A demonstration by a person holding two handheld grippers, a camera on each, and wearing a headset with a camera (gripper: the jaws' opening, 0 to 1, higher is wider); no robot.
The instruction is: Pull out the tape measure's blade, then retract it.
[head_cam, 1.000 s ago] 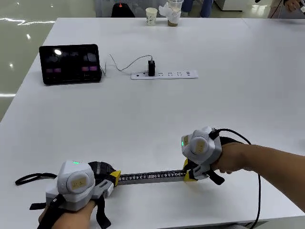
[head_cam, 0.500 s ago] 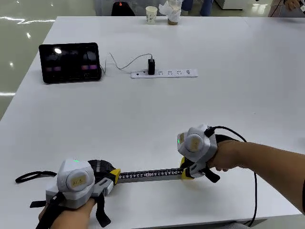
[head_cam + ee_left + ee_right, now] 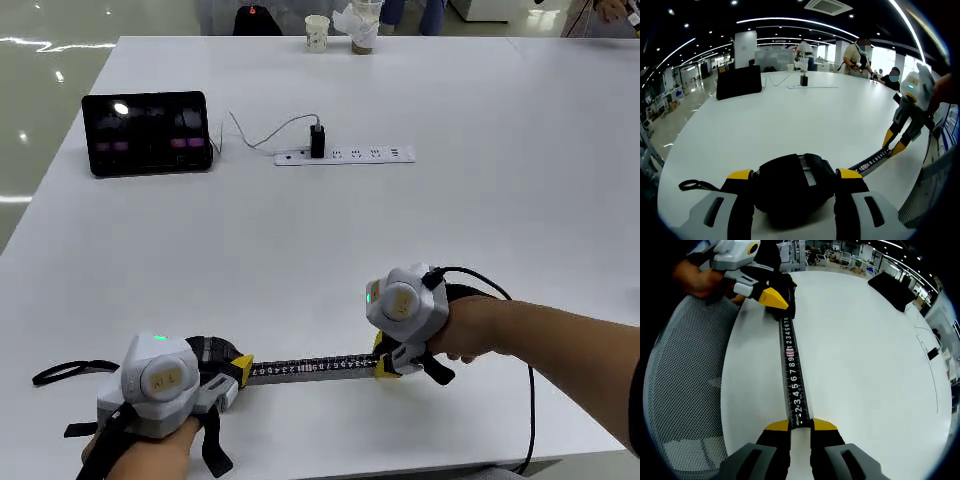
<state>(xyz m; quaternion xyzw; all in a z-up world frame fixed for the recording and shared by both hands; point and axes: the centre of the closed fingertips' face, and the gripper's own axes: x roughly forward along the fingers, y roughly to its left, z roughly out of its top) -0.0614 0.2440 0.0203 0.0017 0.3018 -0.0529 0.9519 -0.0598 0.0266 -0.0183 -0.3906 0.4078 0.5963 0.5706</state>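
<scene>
Tape measure [image 3: 792, 192] clamped in left hand-held gripper [image 3: 794, 175] (blade [image 3: 315, 368] extended).

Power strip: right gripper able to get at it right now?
Probably not yet. The right gripper is shut on the blade, and the power strip lies far up the table, though nothing stands between.

Bright, even overhead light; soft shadows; glare on floor [image 3: 40, 70]; fisheye bending at gripper views' edges
</scene>
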